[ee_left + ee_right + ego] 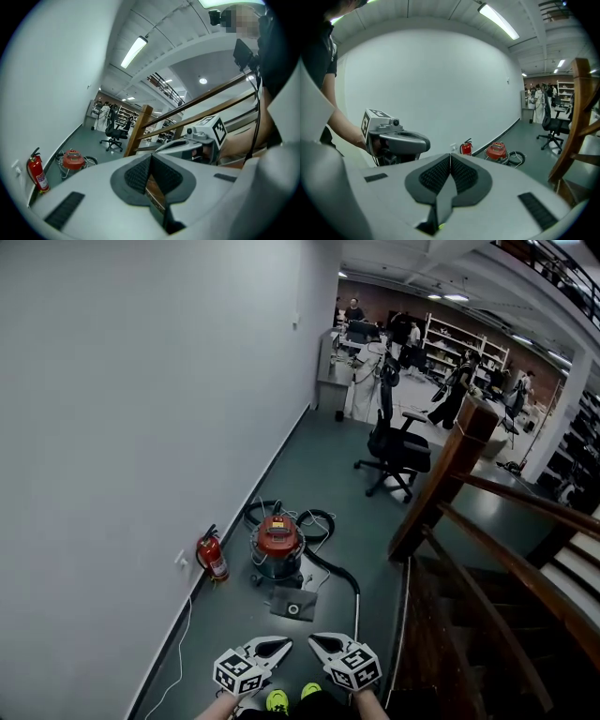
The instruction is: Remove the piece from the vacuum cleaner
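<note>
A grey-green floor (319,456) runs down a long hall, with a white wall (141,381) on the left and a wooden stair rail (450,474) on the right. The vacuum (277,545) stands upright on this floor near the wall, a short drum with a red lid on top, well ahead of the person and apart from both grippers. Its black hose (314,521) loops behind it and round its right side, then leads into a thin tube (356,615). The tube lies flat with its long axis running from the vacuum toward the person, beside the foot of the stairs. A flat grey piece (293,603) with a round hole lies on the floor just in front of the drum. Which part is to come off cannot be told.

A red extinguisher (213,557) stands against the wall just left of the vacuum. A black chair (398,451) stands further down the hall.

The left gripper (284,643) and right gripper (315,641) are held side by side low in the head view, both pointing toward the vacuum. Each has its jaws pressed together with nothing between them. Yellow-green shoes (277,699) show below them.
</note>
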